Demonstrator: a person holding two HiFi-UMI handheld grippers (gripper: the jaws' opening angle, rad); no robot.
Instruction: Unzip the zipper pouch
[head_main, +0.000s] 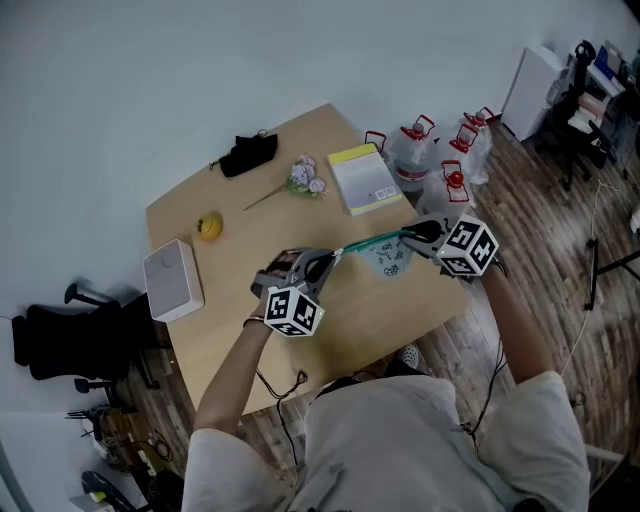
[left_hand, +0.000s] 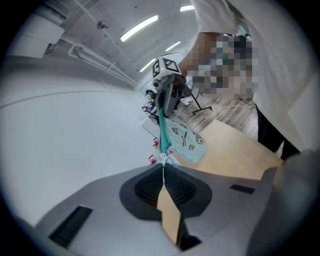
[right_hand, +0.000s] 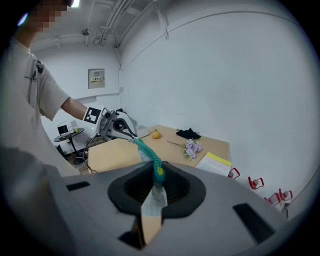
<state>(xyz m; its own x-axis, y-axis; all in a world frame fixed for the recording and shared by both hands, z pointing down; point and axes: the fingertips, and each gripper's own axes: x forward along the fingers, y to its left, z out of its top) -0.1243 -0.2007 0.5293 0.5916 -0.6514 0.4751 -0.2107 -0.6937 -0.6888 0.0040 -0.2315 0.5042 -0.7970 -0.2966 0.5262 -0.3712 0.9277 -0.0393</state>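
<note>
Head view shows the zipper pouch hanging stretched above the table between 2 grippers. Its small printed figures are too small to read. With the forearm angled inward, the left gripper is clenched on the white zipper pull. The right gripper, tilted downward, grasps the pouch's teal zipper end.

Soft, even light fills the room; the ceiling strip lights glare white in the left gripper view, and the table carries only faint shadows. Both gripper views bend strongly and go black at the corners. The left gripper, close to the lens, is blurred.
</note>
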